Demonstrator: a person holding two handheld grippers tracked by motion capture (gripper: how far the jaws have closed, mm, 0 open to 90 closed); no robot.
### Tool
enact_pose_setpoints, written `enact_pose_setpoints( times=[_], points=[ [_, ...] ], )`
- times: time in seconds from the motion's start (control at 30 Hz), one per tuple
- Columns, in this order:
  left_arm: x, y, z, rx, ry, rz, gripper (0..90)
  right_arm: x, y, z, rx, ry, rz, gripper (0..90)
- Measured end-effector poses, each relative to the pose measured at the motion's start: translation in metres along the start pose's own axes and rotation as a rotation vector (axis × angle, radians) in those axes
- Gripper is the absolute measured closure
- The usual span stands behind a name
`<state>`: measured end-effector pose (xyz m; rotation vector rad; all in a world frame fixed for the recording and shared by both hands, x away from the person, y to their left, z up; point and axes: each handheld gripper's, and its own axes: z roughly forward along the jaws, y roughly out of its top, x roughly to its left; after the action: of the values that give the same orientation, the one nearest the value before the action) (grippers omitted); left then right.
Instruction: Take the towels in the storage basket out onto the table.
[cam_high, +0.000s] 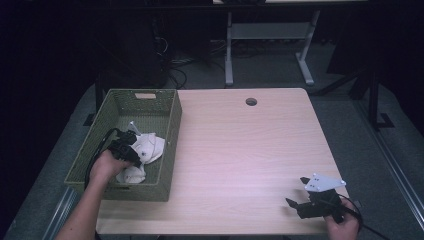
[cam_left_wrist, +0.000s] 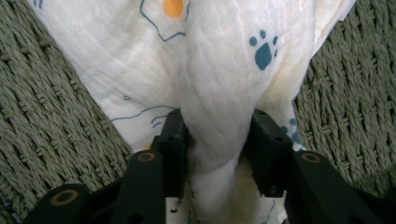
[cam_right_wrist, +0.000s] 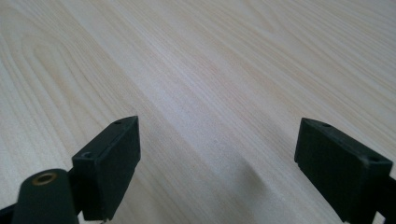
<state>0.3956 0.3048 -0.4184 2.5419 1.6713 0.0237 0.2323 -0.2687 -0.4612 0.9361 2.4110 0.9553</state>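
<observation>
Two grippers were in use at a pale wooden table (cam_high: 240, 145), one in each of the person's hands. The left gripper (cam_left_wrist: 217, 135) was down inside a green woven basket (cam_high: 170, 150) that sat on the table's left part, and its two black jaws were closed around a bunched fold of white cloth (cam_left_wrist: 219, 84). Ahead of the jaws the cloth spread wide and showed blue paw prints, thin blue outlines and an orange patch; to either side of it, and beneath the jaws, lay the basket's woven weave. From the high view the cloth (cam_high: 145, 152) lay crumpled in the near half of the basket, just ahead of the left hand (cam_high: 106, 165), with the gripper's cable looping behind it. The right gripper (cam_high: 297, 192) sat well apart from the basket, near the table's near right corner, held in the right hand (cam_high: 342, 225) with its grey three-cornered plate on top. Its jaws stood wide apart with nothing between them, bare wood grain stretching ahead of and below them.
</observation>
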Motion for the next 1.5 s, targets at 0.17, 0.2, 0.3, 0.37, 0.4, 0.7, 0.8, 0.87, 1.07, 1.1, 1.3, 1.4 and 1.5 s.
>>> enact_pose_setpoints(
  times=[0.17,0.2,0.3,0.37,0.4,0.7,0.8,0.87,1.07,1.1,1.3,1.4,1.5],
  points=[
    [0.001,-0.001,0.0,-0.005,-0.006,0.007,64.4,0.0,-0.001,0.001,-0.001,-0.001,-0.006,14.0],
    [0.001,-0.001,0.0,-0.007,-0.005,0.007,64.8,0.0,-0.002,0.001,-0.001,-0.001,-0.003,14.0],
    [0.001,-0.002,0.0,-0.007,-0.014,0.016,67.8,-0.001,-0.002,0.001,-0.001,-0.001,0.0,14.0],
    [0.002,-0.002,-0.001,-0.004,-0.025,0.021,70.3,-0.001,-0.002,0.001,-0.002,0.001,0.005,14.0],
    [0.003,-0.002,-0.001,-0.002,-0.03,0.021,71.4,-0.001,-0.002,0.001,-0.001,0.002,0.009,14.0],
    [0.007,-0.004,-0.004,-0.019,-0.05,0.014,76.8,-0.002,-0.002,0.002,0.003,-0.003,0.004,14.0],
    [0.008,-0.006,-0.008,-0.042,-0.053,0.013,77.2,-0.001,-0.002,0.002,0.001,-0.001,0.009,14.0],
    [0.009,-0.008,-0.011,-0.058,-0.062,0.011,77.4,-0.002,-0.002,0.002,0.0,-0.001,0.013,14.0],
    [0.014,-0.014,-0.019,-0.101,-0.105,-0.008,77.7,-0.001,-0.001,0.002,0.004,-0.004,0.014,14.0],
    [0.015,-0.015,-0.02,-0.109,-0.108,-0.007,77.7,-0.001,-0.001,0.002,0.005,-0.004,0.014,14.0],
    [0.015,-0.02,-0.028,-0.159,-0.134,-0.011,77.6,-0.001,0.0,0.002,0.008,-0.009,0.008,14.0],
    [0.013,-0.02,-0.032,-0.18,-0.148,-0.002,77.6,0.0,-0.001,0.002,0.006,-0.007,0.008,14.0],
    [0.012,-0.02,-0.037,-0.201,-0.165,-0.001,77.6,-0.001,0.0,0.002,0.01,-0.007,0.004,14.0]
  ],
)
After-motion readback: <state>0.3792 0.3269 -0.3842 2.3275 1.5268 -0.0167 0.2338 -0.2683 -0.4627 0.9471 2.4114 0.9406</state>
